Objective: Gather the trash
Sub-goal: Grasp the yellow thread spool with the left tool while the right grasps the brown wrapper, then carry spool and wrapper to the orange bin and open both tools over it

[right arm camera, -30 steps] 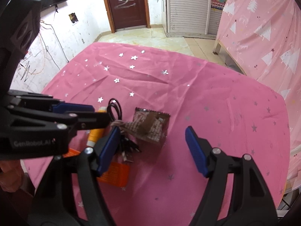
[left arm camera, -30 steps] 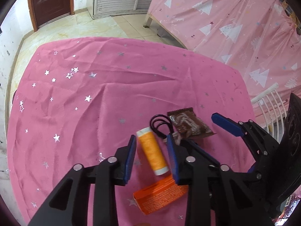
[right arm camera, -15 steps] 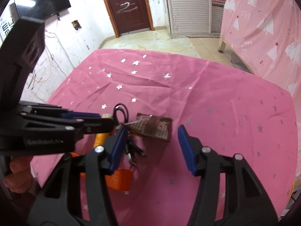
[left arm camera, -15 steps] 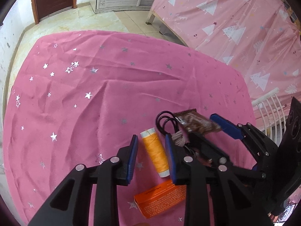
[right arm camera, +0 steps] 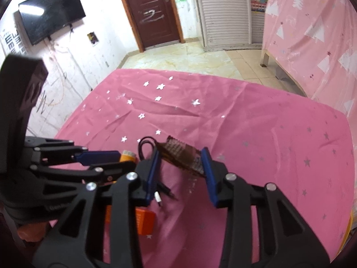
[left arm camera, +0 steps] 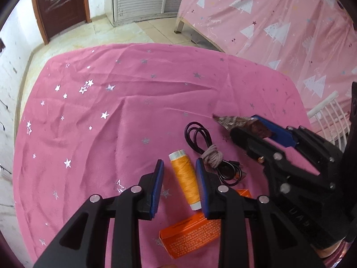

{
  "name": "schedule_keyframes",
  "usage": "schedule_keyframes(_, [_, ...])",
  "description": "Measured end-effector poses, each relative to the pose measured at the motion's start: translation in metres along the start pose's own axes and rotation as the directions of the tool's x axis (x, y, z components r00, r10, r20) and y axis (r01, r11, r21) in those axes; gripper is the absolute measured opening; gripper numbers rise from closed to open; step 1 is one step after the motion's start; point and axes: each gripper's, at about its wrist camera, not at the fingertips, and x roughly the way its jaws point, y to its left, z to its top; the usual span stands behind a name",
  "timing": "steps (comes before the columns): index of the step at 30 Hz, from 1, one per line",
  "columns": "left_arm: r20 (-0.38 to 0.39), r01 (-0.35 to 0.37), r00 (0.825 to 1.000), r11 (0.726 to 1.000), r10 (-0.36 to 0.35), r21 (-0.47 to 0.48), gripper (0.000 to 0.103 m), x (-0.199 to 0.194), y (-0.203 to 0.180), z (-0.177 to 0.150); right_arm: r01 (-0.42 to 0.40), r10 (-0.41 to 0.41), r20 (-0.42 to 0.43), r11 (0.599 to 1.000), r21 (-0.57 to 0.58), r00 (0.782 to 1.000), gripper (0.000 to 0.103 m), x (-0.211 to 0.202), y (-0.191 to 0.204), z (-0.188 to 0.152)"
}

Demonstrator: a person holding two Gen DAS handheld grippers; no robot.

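- The orange box [left arm camera: 191, 234] lies nearest; its print is too small to read.
- The left tongs [left arm camera: 179, 188] stand apart, straddling the orange thread spool [left arm camera: 185, 178].
- The right tongs [right arm camera: 180, 172] clamp the brown wrapper [right arm camera: 181, 154], raised over the pink cloth [right arm camera: 256, 134].
- A black cable [left arm camera: 198, 136] lies farther off.

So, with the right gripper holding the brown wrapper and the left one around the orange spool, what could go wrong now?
The right gripper pinches the brown wrapper only by its edges, and the foil buckles, so it may slip out. The left gripper straddles the orange thread spool, which lies tilted between the pads; closing may roll or squirt it away. The right pad sits close to the black cable, so it may snag that too.
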Motion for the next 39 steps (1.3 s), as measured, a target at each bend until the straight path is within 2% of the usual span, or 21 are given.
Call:
schedule_keyframes(5, [-0.001,-0.033,0.999,0.999,0.034,0.042,0.023,0.002,-0.012,0.0,0.003,-0.004,0.031,0.999,0.047,1.0,0.034,-0.009,-0.014,-0.002])
schedule_keyframes(9, [0.019,-0.095,0.995,0.991,0.094,0.093,0.022,0.003,-0.025,-0.003,-0.004,0.0,0.053,0.997,0.078,0.999,0.034,-0.015,-0.024,-0.001])
schedule_keyframes(10, [0.03,-0.117,0.993,0.988,0.115,0.1,0.013,0.002,-0.028,-0.005,-0.005,0.0,0.056,0.997,0.081,0.998,0.034,-0.015,-0.024,-0.002])
schedule_keyframes(13, [0.041,-0.129,0.991,0.986,0.126,0.106,0.009,0.0,-0.031,-0.009,-0.009,0.002,0.076,0.996,0.093,0.997,0.034,-0.019,-0.027,-0.003])
schedule_keyframes(20, [0.073,-0.138,0.988,0.987,0.133,0.081,0.009,-0.015,-0.031,-0.005,-0.013,0.001,0.123,0.995,0.1,0.992,0.034,-0.037,-0.036,-0.004])
schedule_keyframes(26, [0.115,-0.141,0.985,0.985,0.13,0.097,0.009,-0.034,-0.043,0.002,0.001,-0.019,0.15,0.993,0.122,0.988,0.034,-0.051,-0.049,-0.01])
schedule_keyframes(39, [0.133,-0.102,0.988,0.97,0.074,0.22,0.01,-0.04,-0.131,0.004,0.086,-0.134,0.198,0.968,0.234,0.971,0.034,-0.098,-0.111,-0.042])
